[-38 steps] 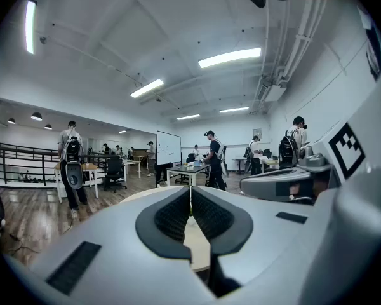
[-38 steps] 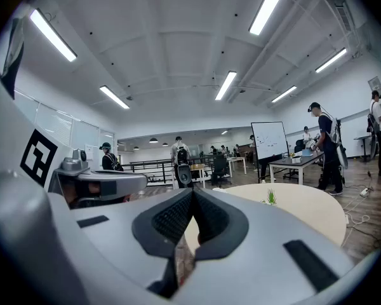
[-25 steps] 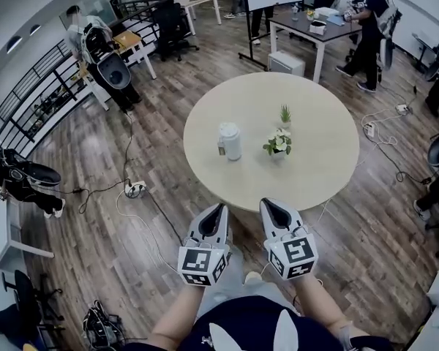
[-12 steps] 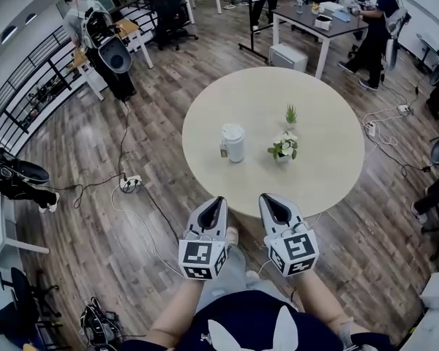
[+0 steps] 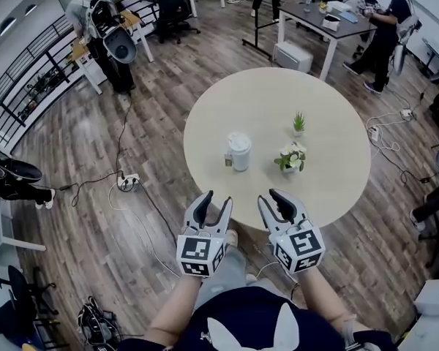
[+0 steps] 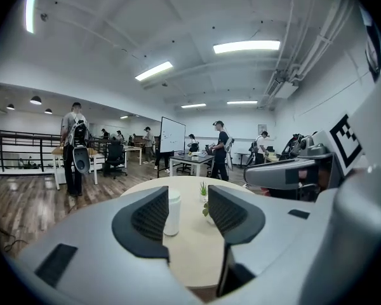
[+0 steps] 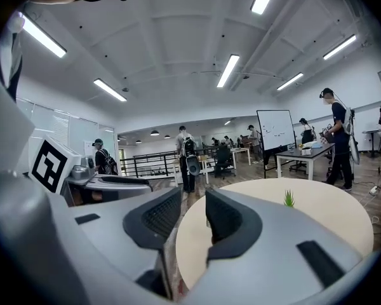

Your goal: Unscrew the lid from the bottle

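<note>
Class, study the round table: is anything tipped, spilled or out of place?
Nothing stands out. The white bottle, the flower pot and the small green plant all stand upright on the round table; nothing is spilled.

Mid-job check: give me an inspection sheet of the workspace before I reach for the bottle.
Surface: round beige table, level.
Job's things: white cylindrical bottle upright, lid on, untouched.
Clutter: white-flowered potted plant and small green potted plant, apart from the bottle.
Grippers: left hand-held gripper and right hand-held gripper at the table's near edge, jaws just been opening, nothing between them.
Cables: power strip with cords on the wooden floor.
Surroundings: person in dark clothes by a dark desk.
</note>
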`<state>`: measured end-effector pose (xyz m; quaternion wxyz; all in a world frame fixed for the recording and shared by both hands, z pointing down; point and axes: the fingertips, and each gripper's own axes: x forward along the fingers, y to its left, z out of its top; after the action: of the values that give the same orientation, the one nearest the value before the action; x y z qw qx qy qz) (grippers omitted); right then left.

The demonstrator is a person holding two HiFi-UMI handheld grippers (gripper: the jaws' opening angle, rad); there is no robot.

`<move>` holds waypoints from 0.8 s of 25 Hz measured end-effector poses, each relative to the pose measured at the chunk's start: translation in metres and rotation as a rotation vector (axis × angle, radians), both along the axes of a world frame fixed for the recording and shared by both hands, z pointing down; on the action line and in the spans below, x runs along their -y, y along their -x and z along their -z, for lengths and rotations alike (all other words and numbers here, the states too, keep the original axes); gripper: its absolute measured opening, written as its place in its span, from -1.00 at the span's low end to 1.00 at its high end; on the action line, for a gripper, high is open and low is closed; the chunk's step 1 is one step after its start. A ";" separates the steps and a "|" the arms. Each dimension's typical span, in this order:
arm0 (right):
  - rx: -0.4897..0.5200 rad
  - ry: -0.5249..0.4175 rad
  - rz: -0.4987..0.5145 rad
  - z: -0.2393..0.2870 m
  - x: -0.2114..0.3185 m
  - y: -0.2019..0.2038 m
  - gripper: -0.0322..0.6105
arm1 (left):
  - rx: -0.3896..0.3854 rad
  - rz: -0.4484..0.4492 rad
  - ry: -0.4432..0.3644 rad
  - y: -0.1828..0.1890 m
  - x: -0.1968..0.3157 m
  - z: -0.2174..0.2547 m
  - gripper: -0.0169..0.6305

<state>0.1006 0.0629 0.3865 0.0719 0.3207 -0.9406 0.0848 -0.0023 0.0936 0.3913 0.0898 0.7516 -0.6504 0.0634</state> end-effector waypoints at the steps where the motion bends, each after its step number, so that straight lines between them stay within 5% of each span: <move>1: -0.005 0.004 0.006 -0.001 0.004 0.004 -0.48 | -0.004 0.000 0.005 0.004 0.005 -0.002 -0.33; 6: -0.038 0.051 0.053 -0.009 0.022 0.020 -0.29 | -0.002 -0.025 0.053 0.017 0.028 -0.018 -0.03; 20: -0.121 0.138 0.083 -0.025 0.077 0.052 0.04 | 0.032 -0.114 0.161 0.040 0.087 -0.057 0.04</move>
<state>0.0491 -0.0139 0.4116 0.1540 0.2802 -0.9389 0.1270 -0.0423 0.0069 0.4487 0.1357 0.7768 -0.6005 0.1322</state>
